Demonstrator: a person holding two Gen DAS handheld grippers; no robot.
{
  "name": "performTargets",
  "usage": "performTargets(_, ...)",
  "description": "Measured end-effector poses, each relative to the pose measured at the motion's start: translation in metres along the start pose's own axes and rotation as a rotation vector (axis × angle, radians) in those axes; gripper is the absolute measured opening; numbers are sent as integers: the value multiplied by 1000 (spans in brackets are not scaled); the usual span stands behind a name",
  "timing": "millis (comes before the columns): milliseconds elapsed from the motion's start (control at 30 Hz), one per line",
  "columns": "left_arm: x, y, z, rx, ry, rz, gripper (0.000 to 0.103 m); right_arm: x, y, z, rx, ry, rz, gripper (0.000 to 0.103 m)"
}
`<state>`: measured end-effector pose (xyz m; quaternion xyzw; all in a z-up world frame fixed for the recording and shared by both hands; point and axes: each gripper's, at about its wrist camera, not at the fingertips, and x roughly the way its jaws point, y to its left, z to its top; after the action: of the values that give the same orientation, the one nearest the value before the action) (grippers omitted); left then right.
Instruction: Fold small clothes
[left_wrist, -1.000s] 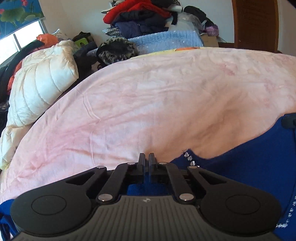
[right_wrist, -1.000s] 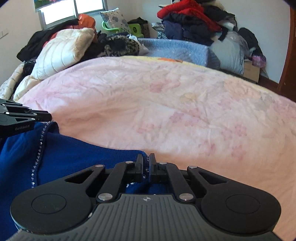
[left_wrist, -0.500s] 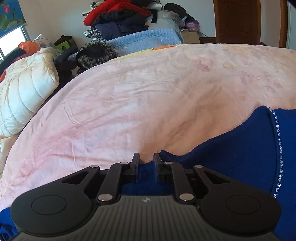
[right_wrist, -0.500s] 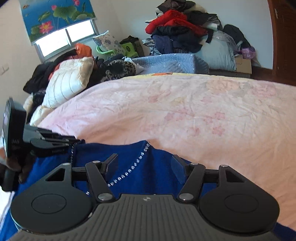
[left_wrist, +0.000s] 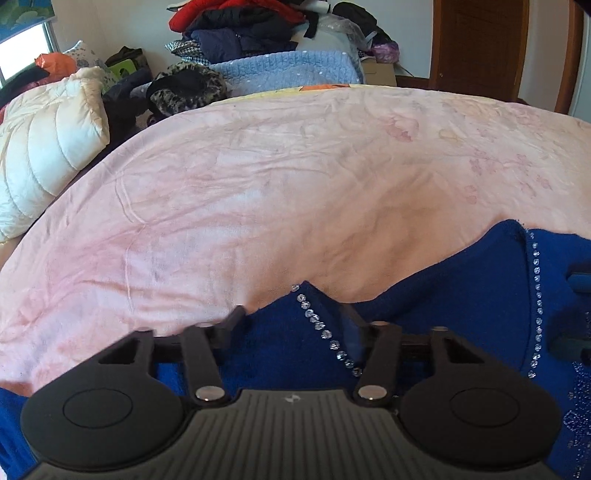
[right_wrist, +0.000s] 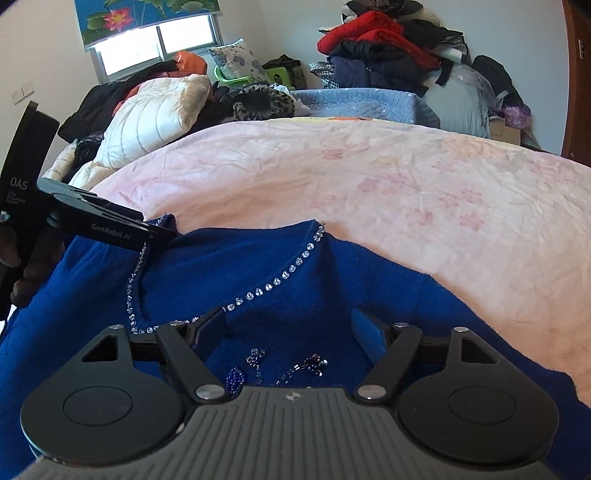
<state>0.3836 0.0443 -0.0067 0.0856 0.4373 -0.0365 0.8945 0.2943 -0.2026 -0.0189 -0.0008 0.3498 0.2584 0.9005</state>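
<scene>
Right wrist view: blue sweater (right_wrist: 280, 291) lies spread on pink bedsheet (right_wrist: 406, 184), no fold visible.
Left tongs (left_wrist: 291, 321): opening, sweater's rhinestone edge between, unpinched.
Right tongs (right_wrist: 291, 328): opening, empty, above sweater.
Left: all folding, I judge.

Sweater (right_wrist: 258, 295) lies spread on the near edge of the bed cover (right_wrist: 369, 177), left gripper (right_wrist: 162, 234) over its left collar edge, right gripper (right_wrist: 288, 328) above its middle, jaws opening; quilted bedding (right_wrist: 155, 118) heaped at the far left, clothes pile (right_wrist: 388, 55) behind the bed, probably on a chair
</scene>
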Motion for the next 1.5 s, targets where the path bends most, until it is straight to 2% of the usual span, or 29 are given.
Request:
performTargets(33, 0, 1, 1, -2, 9, 19, 7, 1, 2, -1, -13, -4, -1, 85)
performTargets(133, -1, 3, 3, 6, 24, 22, 5, 4, 10, -7, -60, -24, -6, 94)
performTargets(200, -7, 5, 4, -14, -10, 67, 5, 7, 18, -10, -102, -24, -25, 98)
performTargets(300, -23, 6, 11, -45, -89, 79, 5, 8, 18, -8, -108, -19, -18, 100)
performTargets(333, -19, 4, 12, -30, -83, 80, 5, 7, 16, -8, -98, -22, -10, 100)
performTargets(400, 5, -3, 7, 6, -3, 135, 5, 7, 16, -9, -93, -25, -7, 100)
performTargets(500, 11, -19, -2, 71, -43, 213, 6, 8, 18, -9, -104, -21, -20, 100)
performTargets(567, 4, -25, -2, 70, -40, 218, 8, 9, 20, -10, -114, -18, -29, 100)
performTargets(600, 0, -29, -1, 83, -37, 215, 13, 9, 21, -10, -116, -18, -33, 101)
performTargets(633, -8, -33, -1, 100, -36, 203, 27, 8, 20, -10, -112, -20, -36, 99)
performTargets(667, -18, -37, -3, 115, -46, 188, 38, 4, 18, -10, -95, -32, -49, 88)
performTargets(733, -48, -44, -13, 136, -116, 166, 90, -18, 7, -9, 18, -69, -72, 75)
performTargets(767, -64, -46, -20, 140, -164, 154, 96, -37, -4, -12, 104, -104, -51, 75)
performTargets(800, -83, -48, -30, 143, -224, 125, 97, -58, -16, -16, 183, -157, -23, 75)
performTargets(867, -111, -50, -47, 133, -271, 67, 97, -107, -51, -28, 323, -254, -6, 76)
performTargets(1000, -143, -58, -76, 28, -272, -51, 97, -193, -146, -50, 569, -354, -130, 78)
performTargets(1100, -149, -71, -90, -43, -232, -138, 97, -241, -222, -64, 733, -396, -275, 76)
performTargets(1200, -148, -96, -98, -49, -197, -174, 97, -256, -285, -73, 887, -356, -379, 76)
performTargets(1233, -148, -106, -101, -47, -184, -185, 97, -254, -299, -74, 918, -334, -388, 76)
performTargets(1267, -147, -115, -101, -37, -174, -198, 97, -249, -310, -74, 932, -307, -395, 77)
performTargets(1367, -146, -141, -102, -2, -159, -218, 97, -222, -331, -70, 911, -195, -496, 77)
performTargets(1400, -147, -147, -102, 6, -157, -224, 97, -212, -333, -70, 881, -157, -530, 73)
performTargets(1433, -148, -154, -102, 16, -154, -235, 97, -202, -332, -68, 834, -130, -568, 65)
performTargets(1467, -149, -159, -102, 23, -155, -240, 97, -197, -328, -65, 779, -123, -611, 41)
performTargets(1500, -152, -161, -102, 26, -160, -242, 97, -193, -326, -63, 749, -105, -640, 28)
